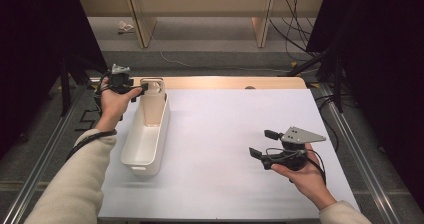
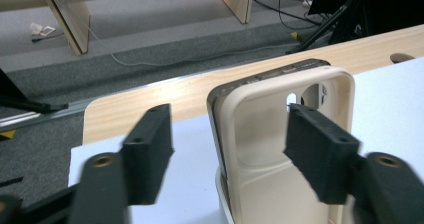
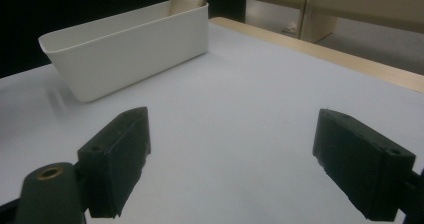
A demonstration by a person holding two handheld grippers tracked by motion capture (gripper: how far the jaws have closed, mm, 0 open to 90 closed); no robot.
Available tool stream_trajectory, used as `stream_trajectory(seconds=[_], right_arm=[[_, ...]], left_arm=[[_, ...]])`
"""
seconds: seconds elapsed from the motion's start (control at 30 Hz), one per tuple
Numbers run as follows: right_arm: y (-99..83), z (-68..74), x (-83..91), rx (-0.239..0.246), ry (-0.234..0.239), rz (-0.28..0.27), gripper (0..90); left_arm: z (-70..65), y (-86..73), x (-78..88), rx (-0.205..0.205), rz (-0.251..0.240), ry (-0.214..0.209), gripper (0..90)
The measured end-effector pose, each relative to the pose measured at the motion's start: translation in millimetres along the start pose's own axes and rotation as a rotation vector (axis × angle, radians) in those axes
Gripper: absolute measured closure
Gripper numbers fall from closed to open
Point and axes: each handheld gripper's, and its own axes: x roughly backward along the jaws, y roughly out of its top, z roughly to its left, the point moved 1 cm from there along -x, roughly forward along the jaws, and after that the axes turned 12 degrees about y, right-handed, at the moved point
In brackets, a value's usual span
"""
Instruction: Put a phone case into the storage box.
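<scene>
Cream phone case (image 2: 280, 134) upright in white bin (image 1: 145, 134), between released left hand-held gripper's (image 2: 227, 151) jaws, untouched.

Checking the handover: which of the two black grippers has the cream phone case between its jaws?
The left gripper, at the far end of the white bin, its open jaws straddling the upright cream phone case. The right gripper hovers over bare table.

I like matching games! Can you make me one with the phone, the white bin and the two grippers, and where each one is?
Things:
1. phone
2. white bin
3. left gripper
4. right gripper

Places:
A. held over the bare white table, nothing between its fingers
B. lying long on the table's left side
C. standing upright at the bin's far end
D. open, fingers either side of the phone

Pairs: 1-C, 2-B, 3-D, 4-A
</scene>
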Motion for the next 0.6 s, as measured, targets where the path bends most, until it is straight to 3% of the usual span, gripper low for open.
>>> stream_trajectory(seconds=[0.2,0.6], right_arm=[[0.1,0.3,-0.2,0.002,-0.001,0.003,16.3],[0.4,-0.4,0.8,-0.003,-0.005,-0.001,16.3]], left_arm=[[-4.3,1.8,8.9,-0.01,0.007,-0.005,16.9],[-17.8,-6.8,35.4,-0.061,-0.005,-0.063,13.3]])
